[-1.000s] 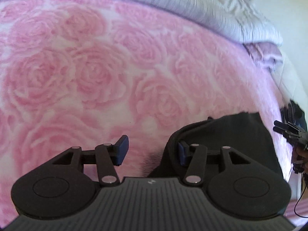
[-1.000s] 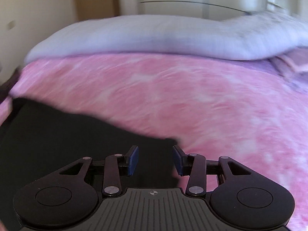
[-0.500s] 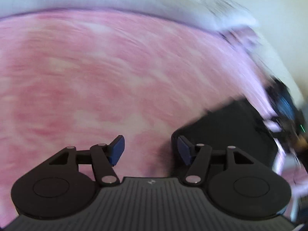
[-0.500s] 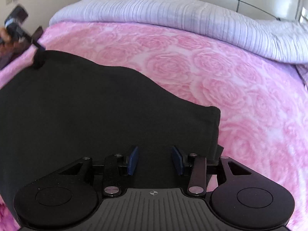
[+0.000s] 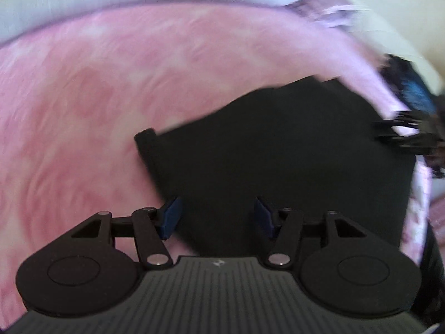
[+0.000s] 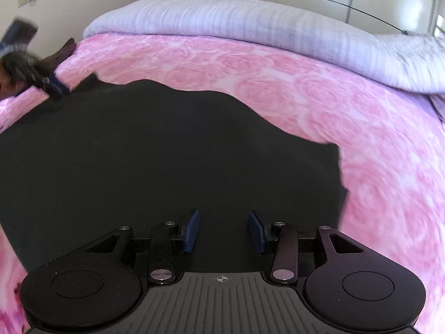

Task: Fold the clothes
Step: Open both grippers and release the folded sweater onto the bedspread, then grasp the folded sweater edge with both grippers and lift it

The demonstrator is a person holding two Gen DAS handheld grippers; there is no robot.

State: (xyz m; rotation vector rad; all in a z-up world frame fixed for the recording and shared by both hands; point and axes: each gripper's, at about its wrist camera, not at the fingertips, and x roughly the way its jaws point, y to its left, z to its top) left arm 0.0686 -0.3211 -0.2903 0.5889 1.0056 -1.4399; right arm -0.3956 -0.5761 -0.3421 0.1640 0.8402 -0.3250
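Black garment point(image 6: 167, 153): matt cloth. Rose-print blanket point(image 6: 347, 117): soft fleece (plush-looking). Grey quilt point(image 6: 250, 19): ribbed fabric.

Light: bright, even daylight, no hard shadows | Left wrist view: heavy motion blur over pink blanket point(image 5: 116, 89), pattern smeared | Right wrist view: mostly sharp, blur at far edges | Both: fisheye curvature, dark corner vignetting | Black garment point(image 6: 167, 153): featureless, detail lost

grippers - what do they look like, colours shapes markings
Both match: the left gripper and right gripper have a ribbed dark grey body, two round black discs, black linkage arms with silver pivot pins, and blue fingertip pads. A small white logo marks the left body, a crosshair mark the right.
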